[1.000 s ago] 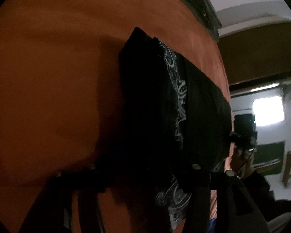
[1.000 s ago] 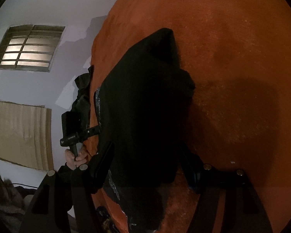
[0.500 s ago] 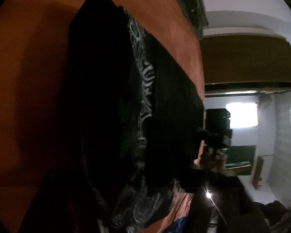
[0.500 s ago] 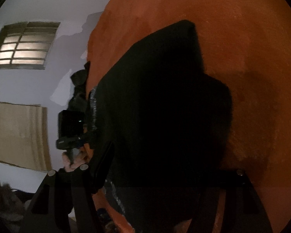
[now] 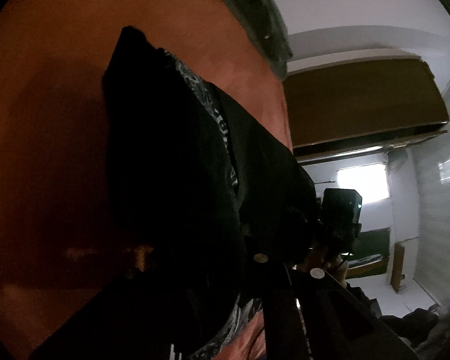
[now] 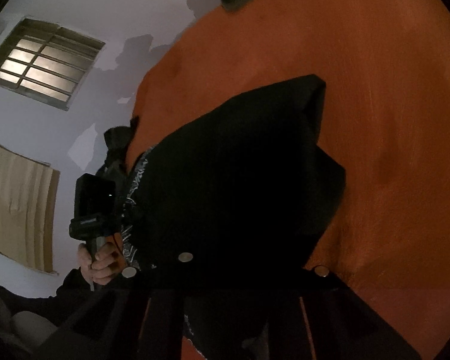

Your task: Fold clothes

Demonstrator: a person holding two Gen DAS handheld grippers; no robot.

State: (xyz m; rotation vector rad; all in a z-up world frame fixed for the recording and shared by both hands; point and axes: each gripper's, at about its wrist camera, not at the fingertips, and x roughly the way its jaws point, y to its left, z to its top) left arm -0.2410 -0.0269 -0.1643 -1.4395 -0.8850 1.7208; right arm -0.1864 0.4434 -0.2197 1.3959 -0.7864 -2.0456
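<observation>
Closing on the black garment point(image 5: 171, 162), both claws, left point(image 5: 255, 267) and right point(image 6: 249, 270), angle downward over the orange surface point(image 6: 375, 60).

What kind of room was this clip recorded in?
Probably a plain room in a home: a barred window in a painted wall, an orange-covered surface like a bed, and a black garment lying on it.

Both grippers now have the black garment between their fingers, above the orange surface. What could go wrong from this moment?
1. Both sets of jaws are closing on the near edge of the black garment; a thin bite of cloth might slip out when lifted.
2. The patterned layer shows between the folds, so they may shift and the fold may end uneven.
3. The far corner lies on the orange surface and could drag and bunch.
</observation>
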